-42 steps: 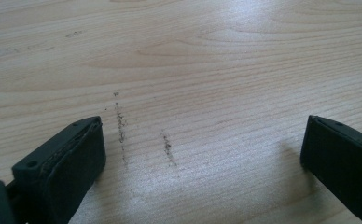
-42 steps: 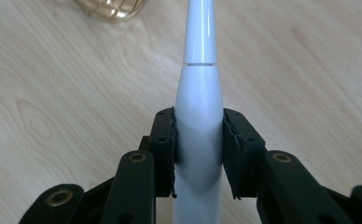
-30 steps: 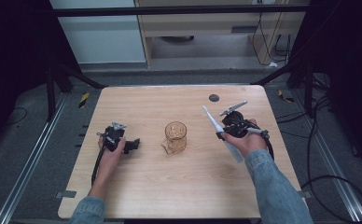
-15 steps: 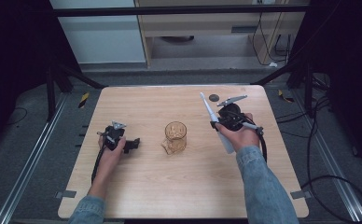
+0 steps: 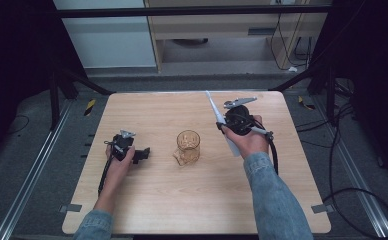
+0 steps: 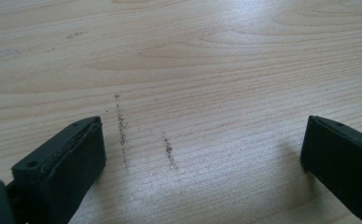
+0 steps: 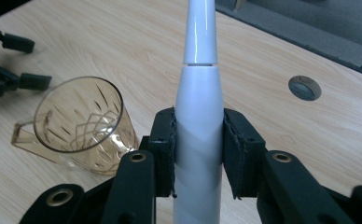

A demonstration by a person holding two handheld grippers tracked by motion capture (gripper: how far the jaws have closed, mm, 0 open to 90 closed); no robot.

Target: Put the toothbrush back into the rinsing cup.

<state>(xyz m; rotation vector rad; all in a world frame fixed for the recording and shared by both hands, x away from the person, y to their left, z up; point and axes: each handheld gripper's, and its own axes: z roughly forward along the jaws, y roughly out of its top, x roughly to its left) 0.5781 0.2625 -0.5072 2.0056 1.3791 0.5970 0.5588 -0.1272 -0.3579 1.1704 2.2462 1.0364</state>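
Note:
An amber glass mug (image 5: pixel 187 146) (image 7: pixel 83 126) with a handle stands upright near the table's middle. My right gripper (image 5: pixel 225 125) (image 7: pixel 198 149) is shut on a white electric toothbrush (image 5: pixel 222 124) (image 7: pixel 198 116), lifted off the table to the right of the mug. The jaws clamp its thick body and its thin neck points to the far side of the table. My left gripper (image 5: pixel 141 154) (image 6: pixel 202 158) rests on the table left of the mug, open, with bare wood between its jaws.
A small round dark disc (image 7: pixel 305 87) is set in the light wooden table (image 5: pixel 157 200) toward its far right. The left gripper (image 7: pixel 11 60) lies beyond the mug in the right gripper view. Black frame legs and cables ring the table.
My right gripper has risen and moved toward the far side with the toothbrush, which now points more steeply away. The left gripper and the mug have stayed put.

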